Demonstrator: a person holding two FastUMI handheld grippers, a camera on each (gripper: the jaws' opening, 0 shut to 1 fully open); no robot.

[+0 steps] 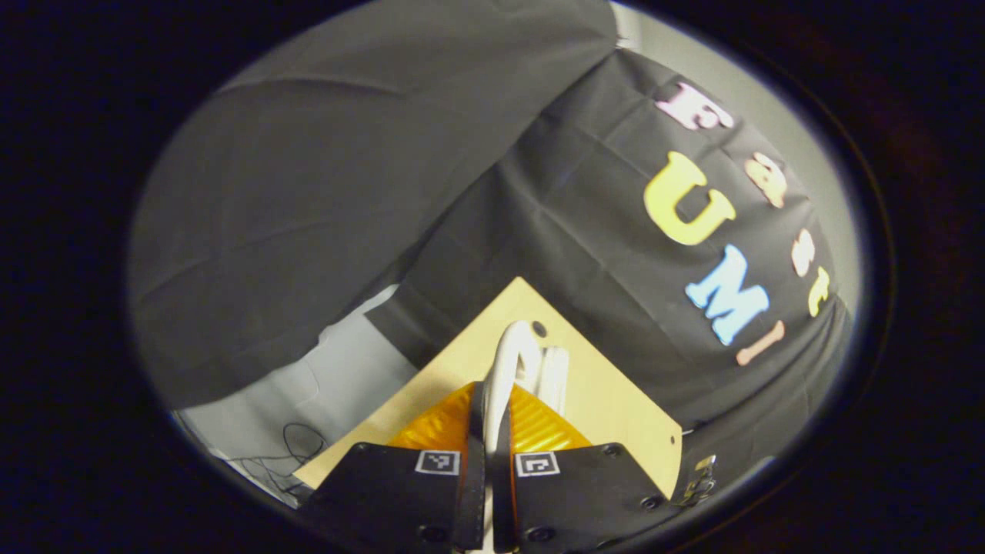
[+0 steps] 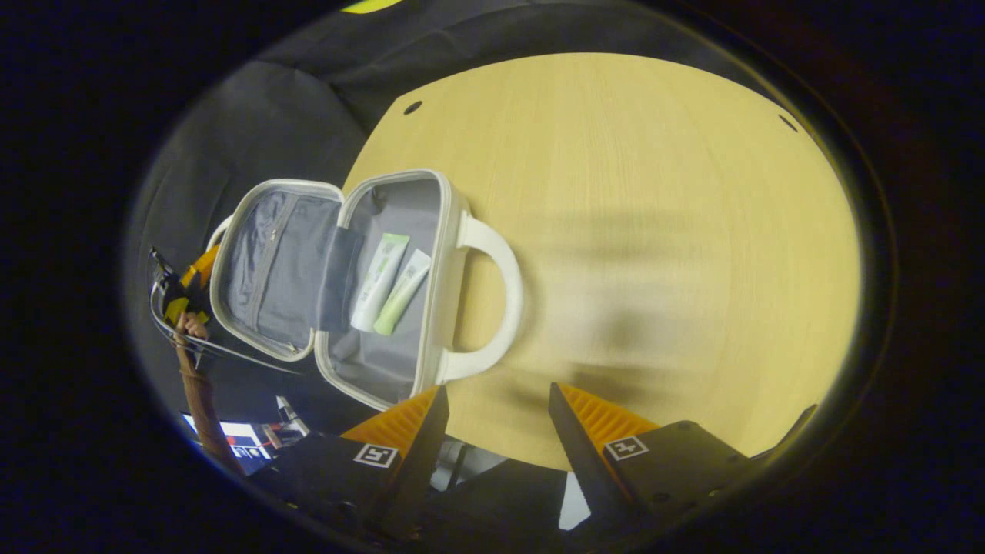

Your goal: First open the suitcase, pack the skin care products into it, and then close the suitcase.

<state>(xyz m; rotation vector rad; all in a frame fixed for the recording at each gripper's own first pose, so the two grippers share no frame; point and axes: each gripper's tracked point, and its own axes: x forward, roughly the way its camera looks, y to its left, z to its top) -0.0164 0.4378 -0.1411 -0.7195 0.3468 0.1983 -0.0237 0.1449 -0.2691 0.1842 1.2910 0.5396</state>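
Note:
The white suitcase (image 2: 454,231) lies open on the wooden table (image 2: 654,231), grey lining up. Its lid (image 2: 269,261) is folded out past the table's left edge. Two skin care tubes lie side by side in the base: a white-and-green one (image 2: 378,281) and a pale green one (image 2: 402,292). The base's handle (image 2: 504,292) points toward mid-table. My left gripper (image 1: 496,415) is shut on the lid's white handle (image 1: 504,362); it appears far off beside the lid as an orange shape (image 2: 196,269) with a hand behind it. My right gripper (image 2: 499,392) hangs open above the table's near edge, just right of the suitcase.
Black cloth (image 1: 308,192) surrounds the table. A bare stretch of table (image 1: 608,400) lies behind the pinched handle. A sleeve and arm (image 2: 202,400) reach up at the lower left. Cables (image 1: 296,446) lie on the pale floor below the table.

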